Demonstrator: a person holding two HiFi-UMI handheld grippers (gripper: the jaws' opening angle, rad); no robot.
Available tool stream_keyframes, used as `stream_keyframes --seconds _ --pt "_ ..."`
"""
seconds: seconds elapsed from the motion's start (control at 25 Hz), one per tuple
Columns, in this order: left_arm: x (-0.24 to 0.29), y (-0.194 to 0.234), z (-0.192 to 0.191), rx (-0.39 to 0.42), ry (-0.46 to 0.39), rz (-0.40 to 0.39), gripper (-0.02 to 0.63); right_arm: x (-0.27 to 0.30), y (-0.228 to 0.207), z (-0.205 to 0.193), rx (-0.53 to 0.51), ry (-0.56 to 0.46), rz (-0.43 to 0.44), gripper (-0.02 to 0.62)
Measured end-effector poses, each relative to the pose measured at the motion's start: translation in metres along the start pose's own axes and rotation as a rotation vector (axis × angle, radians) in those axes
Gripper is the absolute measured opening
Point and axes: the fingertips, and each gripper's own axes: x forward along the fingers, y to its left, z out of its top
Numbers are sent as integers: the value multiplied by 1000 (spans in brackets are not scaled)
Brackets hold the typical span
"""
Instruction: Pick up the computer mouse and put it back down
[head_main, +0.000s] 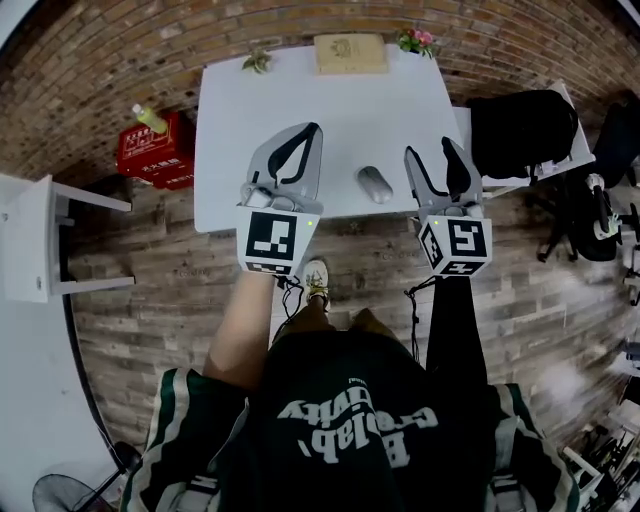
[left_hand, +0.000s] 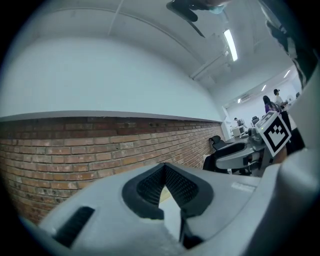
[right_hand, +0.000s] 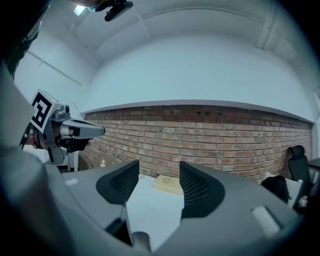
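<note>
Head view: the mouse (head_main: 375, 184) is being shown lying on the table (head_main: 330, 110) between the left gripper (head_main: 314, 128) and the right gripper (head_main: 428, 148); left gripper view: its fingers (left_hand: 150, 187) are being held together, empty; right gripper view: its fingers (right_hand: 195, 187) are being opened, nothing gripped.

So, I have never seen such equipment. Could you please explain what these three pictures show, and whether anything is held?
There is no robot here. A person wears a camera on the head and holds a two-jaw gripper in each hand. The head view looks down on a white table. The other two pictures come from a camera on each gripper, looking along its jaws. On the table lie a grey mouse, a flat tan box at the far edge, and two small plants. The left gripper is shut and empty. The right gripper is opening its jaws; the mouse lies near it, not held.
</note>
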Motion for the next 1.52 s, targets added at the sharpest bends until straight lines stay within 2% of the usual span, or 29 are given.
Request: stream_keyframes --seconds 0.52,0.92,1.16,1.28,1.52 --pt "72 44 -16 -35 -29 -149 3 73 -10 6 15 28 -64 296" --pt "90 49 -31 -56 -24 -196 3 92 -6 -12 10 83 -57 296" --pt "100 46 -39 -59 -4 -206 3 103 -6 -29 28 143 -21 296" --pt "104 46 -44 -61 10 -212 3 109 -2 -54 31 244 10 296" --pt "107 44 -48 -35 5 -191 3 109 18 -130 18 584 136 298"
